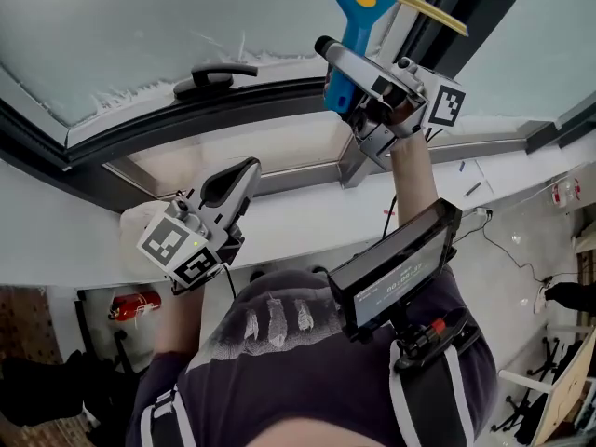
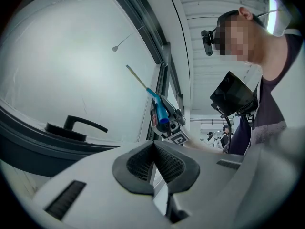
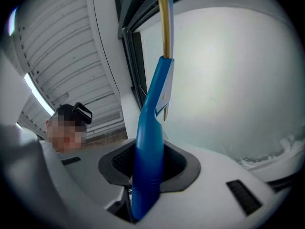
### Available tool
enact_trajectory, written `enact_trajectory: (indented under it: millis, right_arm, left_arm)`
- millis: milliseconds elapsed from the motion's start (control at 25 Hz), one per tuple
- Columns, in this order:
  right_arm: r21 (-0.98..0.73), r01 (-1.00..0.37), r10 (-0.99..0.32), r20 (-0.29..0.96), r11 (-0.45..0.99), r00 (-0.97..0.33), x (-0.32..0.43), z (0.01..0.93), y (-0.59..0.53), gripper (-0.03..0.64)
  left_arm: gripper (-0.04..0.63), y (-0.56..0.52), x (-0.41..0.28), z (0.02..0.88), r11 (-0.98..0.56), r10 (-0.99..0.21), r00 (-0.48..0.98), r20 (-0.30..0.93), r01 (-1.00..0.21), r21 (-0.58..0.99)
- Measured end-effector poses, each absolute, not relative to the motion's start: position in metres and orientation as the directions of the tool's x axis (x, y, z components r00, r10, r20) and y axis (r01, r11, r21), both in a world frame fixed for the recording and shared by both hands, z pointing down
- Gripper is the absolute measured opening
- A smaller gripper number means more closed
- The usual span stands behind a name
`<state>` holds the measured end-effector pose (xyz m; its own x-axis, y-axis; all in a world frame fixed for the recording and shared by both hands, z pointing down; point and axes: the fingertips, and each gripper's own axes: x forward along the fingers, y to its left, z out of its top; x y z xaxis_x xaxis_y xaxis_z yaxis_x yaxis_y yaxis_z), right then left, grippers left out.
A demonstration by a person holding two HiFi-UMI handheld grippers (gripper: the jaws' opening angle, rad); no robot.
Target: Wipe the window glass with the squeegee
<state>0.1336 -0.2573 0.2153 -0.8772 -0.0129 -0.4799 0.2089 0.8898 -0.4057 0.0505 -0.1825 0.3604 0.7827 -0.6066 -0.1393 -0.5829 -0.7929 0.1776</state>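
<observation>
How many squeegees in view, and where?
1. The squeegee is clamped by its handle in the right claw, raised at the window glass, top of head view. No others visible.

Looks like large work hall or lab, not home. Tall window glass in dark frame, ribbed panel ceiling, red fire extinguisher below sill, loose cables on pale floor, people standing far back.

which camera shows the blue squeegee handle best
The right gripper view: the squeegee handle fills the centre, clamped in the right claw. The head view shows it partly hidden behind that claw; the left gripper view shows it small and far off.
</observation>
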Motion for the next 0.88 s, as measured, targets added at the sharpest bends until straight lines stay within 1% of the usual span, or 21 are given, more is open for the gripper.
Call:
enact_trajectory:
  millis: [160,320,440,560,680,880]
  right_arm:
    - [-0.43,0.07,-0.114,-0.387,0.9,-0.915,0.153,0.249,-0.239,0.112]
    - [-0.468,-0.014,-0.17,-0.292,0.883,-0.941,0.169,0.296,-0.214,0.112]
    - [-0.529,-0.056,-0.22,-0.252,0.847,-0.942,0.181,0.332,-0.199,0.112]
    - [-0.594,-0.067,-0.265,-0.253,0.802,-0.931,0.194,0.36,-0.188,0.112]
    - [-0.64,-0.053,-0.282,-0.26,0.767,-0.923,0.206,0.381,-0.178,0.112]
    - [-0.662,-0.015,-0.238,-0.248,0.749,-0.939,0.225,0.401,-0.167,0.112]
  left_arm:
    - [0.008,-0.175,0.055,0.366,-0.805,-0.588,0.798,-0.134,-0.561,0.193]
    - [0.008,-0.168,0.065,0.375,-0.82,-0.561,0.819,-0.119,-0.53,0.216]
    - [0.008,-0.166,0.077,0.383,-0.831,-0.538,0.837,-0.106,-0.505,0.233]
    - [0.008,-0.164,0.094,0.391,-0.839,-0.518,0.851,-0.087,-0.486,0.246]
    - [0.008,-0.162,0.109,0.398,-0.832,-0.52,0.852,-0.063,-0.489,0.262]
    - [0.008,-0.157,0.135,0.408,-0.797,-0.562,0.827,-0.025,-0.534,0.281]
